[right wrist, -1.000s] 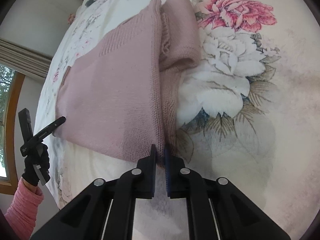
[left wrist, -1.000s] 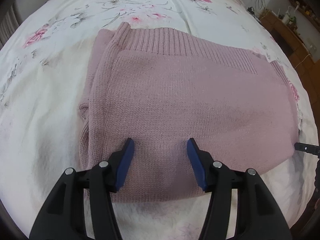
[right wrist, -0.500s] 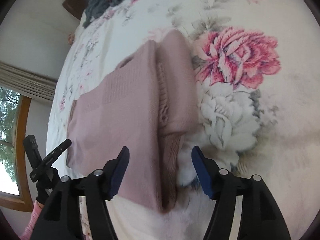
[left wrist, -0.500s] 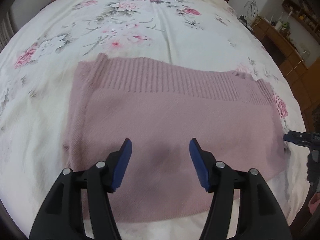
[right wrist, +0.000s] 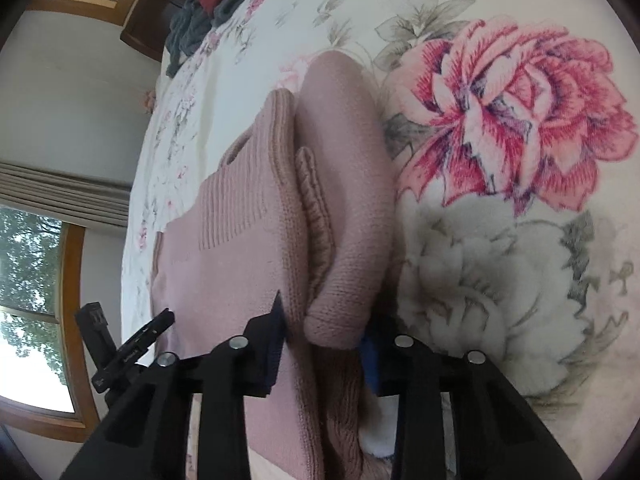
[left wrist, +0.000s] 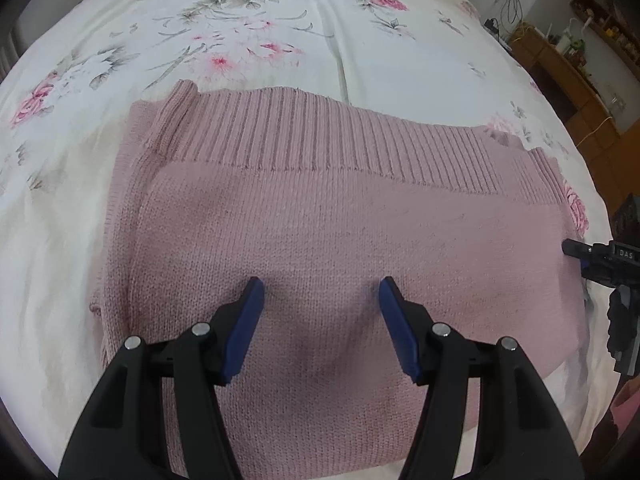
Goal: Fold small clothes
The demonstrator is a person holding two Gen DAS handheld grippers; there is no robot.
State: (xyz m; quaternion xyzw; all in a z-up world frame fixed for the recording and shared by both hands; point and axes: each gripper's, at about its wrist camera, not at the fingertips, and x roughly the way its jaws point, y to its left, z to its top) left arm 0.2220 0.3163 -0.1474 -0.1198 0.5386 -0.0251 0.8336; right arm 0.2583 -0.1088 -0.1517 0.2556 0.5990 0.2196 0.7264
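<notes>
We see a pink sweater (left wrist: 340, 232) lying folded on a bed sheet (left wrist: 280, 28) with big flowers on it. The sweater sits near the close edge of the bed. Its ribbed band runs along the far side, away from us, and a bit of sleeve sticks out on the left.

Our left tongs (left wrist: 322, 320) hang over the near part of the sweater. The two blue tips are wide apart, and we see only pink knit in the gap. We cannot tell if the tips touch the knit.

In the right wrist view, the right tongs (right wrist: 320, 344) are at the end of the sweater (right wrist: 256, 240). Here the sweater is folded in layers, and a rolled sleeve lies along its right side, next to a big pink rose on the sheet. The tips stand apart, one on each side of the thick folded end. The left tip rests against the flat top layer. The right tip is mostly hidden behind the rolled sleeve, so we cannot tell if the tongs are squeezing the cloth.

In the left wrist view, the right tongs (left wrist: 576, 249) poke in at the sweater's right edge.

Far off at the head of the bed lies a pile of clothes (right wrist: 212, 4), grey and red.
</notes>
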